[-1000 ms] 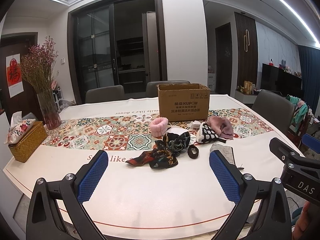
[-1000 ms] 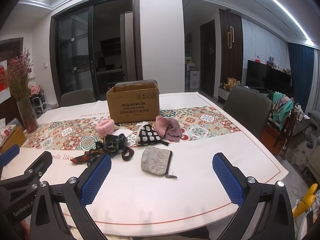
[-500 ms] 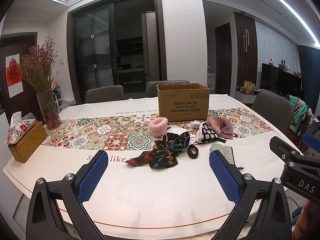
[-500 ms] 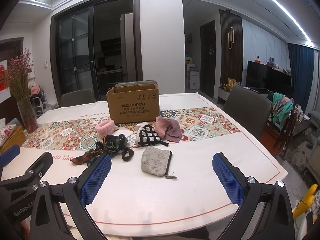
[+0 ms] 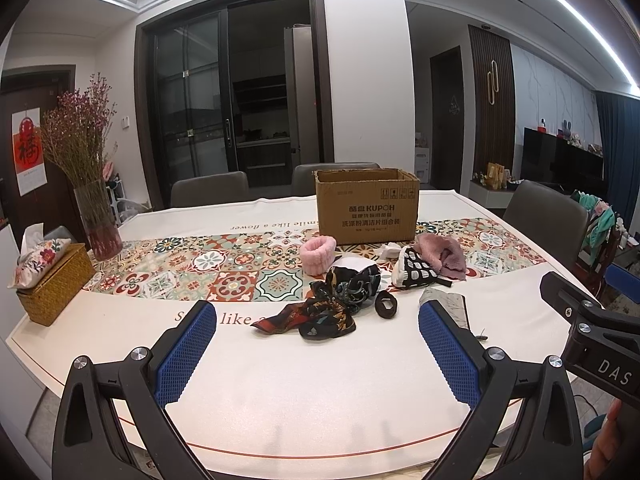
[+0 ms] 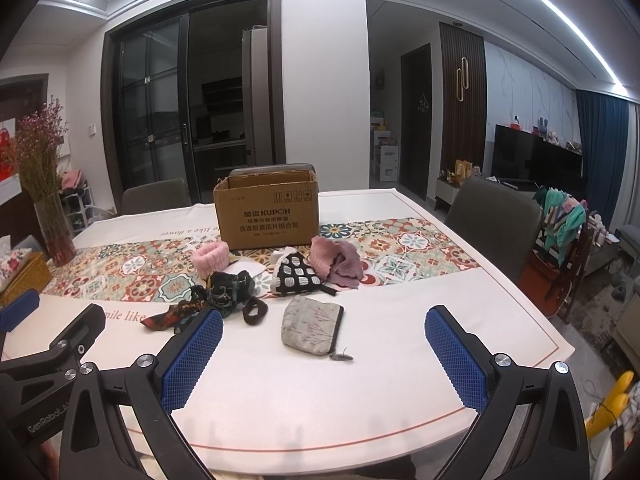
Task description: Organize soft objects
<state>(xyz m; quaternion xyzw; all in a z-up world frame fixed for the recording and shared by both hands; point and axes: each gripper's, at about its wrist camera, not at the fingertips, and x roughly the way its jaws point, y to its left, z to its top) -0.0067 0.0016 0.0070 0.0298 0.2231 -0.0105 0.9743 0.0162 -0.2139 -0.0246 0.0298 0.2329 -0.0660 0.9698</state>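
Left gripper (image 5: pixel 316 344), lower frame: blue-padded fingers spread wide, nothing between them. Right gripper (image 6: pixel 322 350) likewise wide apart and empty, low over the white-clothed table (image 6: pixel 360 392). Frame centre: grey embroidered zip pouch (image 6: pixel 312 330), dark patterned scarf (image 5: pixel 320 308), black hair tie (image 5: pixel 386 304), pink fluffy headband (image 5: pixel 318 256), checked black-and-white pouch (image 6: pixel 298 278), mauve knit cloth (image 6: pixel 338 262). Open brown cardboard box (image 6: pixel 266 212) just behind them.

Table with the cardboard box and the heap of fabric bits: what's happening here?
Nothing is held yet. A person holds the left gripper and the right gripper open above the near edge of the table. The soft items, including a grey pouch, a patterned scarf and a pink headband, lie loose in front of the open cardboard box.
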